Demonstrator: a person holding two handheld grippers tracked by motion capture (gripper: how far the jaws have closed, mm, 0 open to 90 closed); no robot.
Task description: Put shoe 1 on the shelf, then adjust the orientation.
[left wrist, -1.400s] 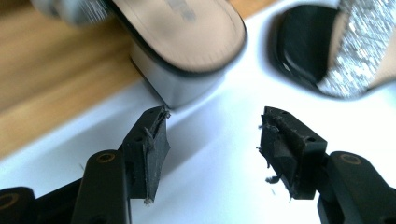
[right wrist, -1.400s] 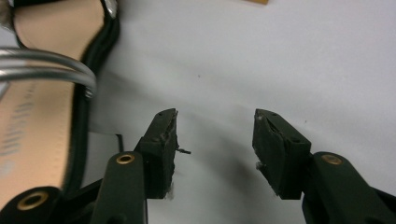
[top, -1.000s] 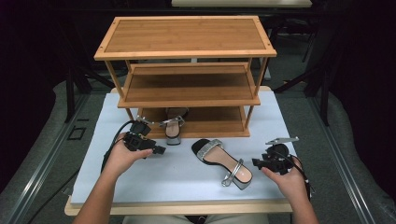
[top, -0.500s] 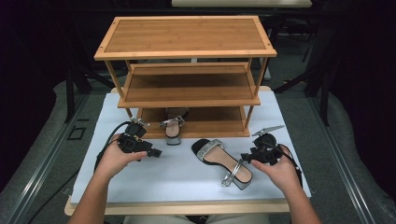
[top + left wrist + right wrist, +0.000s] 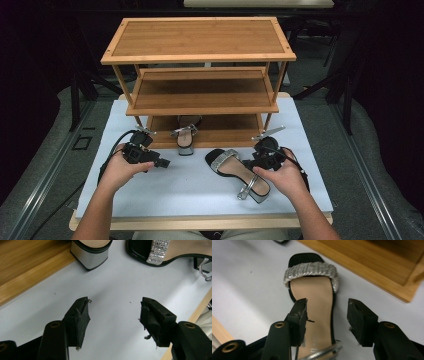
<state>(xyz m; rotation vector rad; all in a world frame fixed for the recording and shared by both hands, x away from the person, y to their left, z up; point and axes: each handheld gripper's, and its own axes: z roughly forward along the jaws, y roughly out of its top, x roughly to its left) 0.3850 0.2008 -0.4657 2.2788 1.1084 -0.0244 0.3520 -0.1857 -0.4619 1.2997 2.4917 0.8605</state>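
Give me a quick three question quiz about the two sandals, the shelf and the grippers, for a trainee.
1. True or false: the sandal on the mat lies between the right gripper's open jaws.
2. Where does the other sandal stand?
3. The left gripper holds: A a sandal, B a strap, C nothing.

Key: 1 true. 2 On the bottom board of the wooden shelf, heel toward the person. 3 C.

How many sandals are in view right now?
2. One sandal lies on the white table top beside the right gripper; the other sandal sits on the rack's bottom shelf, its front hidden under the shelf above.
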